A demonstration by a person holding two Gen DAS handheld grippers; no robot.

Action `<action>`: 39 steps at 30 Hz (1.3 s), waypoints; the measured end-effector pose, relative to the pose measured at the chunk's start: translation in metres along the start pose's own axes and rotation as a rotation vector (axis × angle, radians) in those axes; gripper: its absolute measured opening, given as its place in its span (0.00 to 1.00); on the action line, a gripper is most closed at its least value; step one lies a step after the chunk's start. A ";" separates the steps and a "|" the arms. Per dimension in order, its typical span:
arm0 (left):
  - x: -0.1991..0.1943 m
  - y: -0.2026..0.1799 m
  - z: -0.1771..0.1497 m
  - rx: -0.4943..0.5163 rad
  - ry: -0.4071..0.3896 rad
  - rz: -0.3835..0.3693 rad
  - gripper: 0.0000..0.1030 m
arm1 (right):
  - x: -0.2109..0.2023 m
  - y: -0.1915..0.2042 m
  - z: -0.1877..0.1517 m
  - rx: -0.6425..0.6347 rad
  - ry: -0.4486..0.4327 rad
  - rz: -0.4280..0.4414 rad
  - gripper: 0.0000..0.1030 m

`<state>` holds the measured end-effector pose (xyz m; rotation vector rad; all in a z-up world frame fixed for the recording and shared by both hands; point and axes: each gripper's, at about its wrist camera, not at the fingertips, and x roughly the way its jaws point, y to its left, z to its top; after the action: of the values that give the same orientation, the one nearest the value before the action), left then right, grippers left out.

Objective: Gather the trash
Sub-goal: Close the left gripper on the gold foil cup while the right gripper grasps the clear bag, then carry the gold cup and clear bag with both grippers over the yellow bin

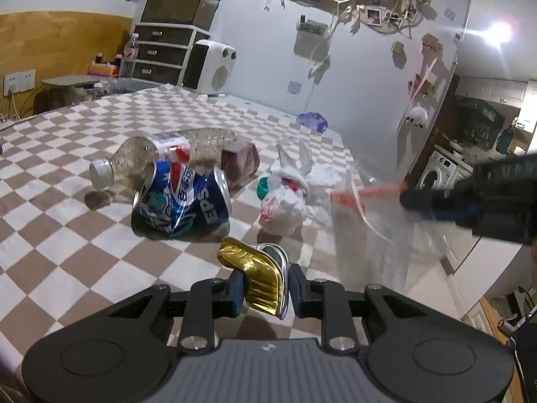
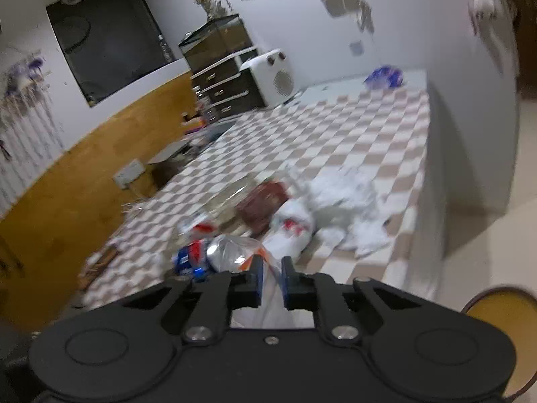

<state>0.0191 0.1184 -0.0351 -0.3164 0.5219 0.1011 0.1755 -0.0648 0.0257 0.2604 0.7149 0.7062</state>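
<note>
Crushed gold can (image 1: 260, 277) upright, dented blue Pepsi can (image 1: 181, 201) on its side

Only thing I can properly read is the crushed blue can (image 1: 183, 201) lying on the checkered cloth (image 1: 67, 241) in front of my left gripper. It says "PEPSI", though only "EPS" really shows, running sideways up the can, with white Chinese characters beside it. The bottle's label, the wall banner and my right camera's view are too blurry to read.
</note>
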 end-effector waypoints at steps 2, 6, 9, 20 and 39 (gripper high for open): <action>0.000 -0.003 0.001 0.004 -0.002 -0.005 0.28 | -0.002 -0.003 -0.003 0.009 0.025 0.000 0.08; 0.002 -0.009 -0.001 0.013 0.005 -0.021 0.28 | -0.007 -0.006 -0.010 -0.047 0.002 -0.086 0.08; 0.002 -0.012 -0.002 0.017 0.008 -0.027 0.28 | -0.010 -0.006 -0.012 -0.080 0.012 -0.070 0.11; -0.011 -0.013 0.000 0.028 -0.019 -0.012 0.28 | -0.011 0.014 -0.018 -0.252 0.008 -0.137 0.27; -0.024 -0.033 0.018 0.064 -0.064 -0.017 0.27 | -0.045 -0.012 -0.025 -0.153 -0.049 -0.138 0.06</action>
<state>0.0122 0.0924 0.0007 -0.2540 0.4584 0.0770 0.1404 -0.1042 0.0244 0.0873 0.6228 0.6174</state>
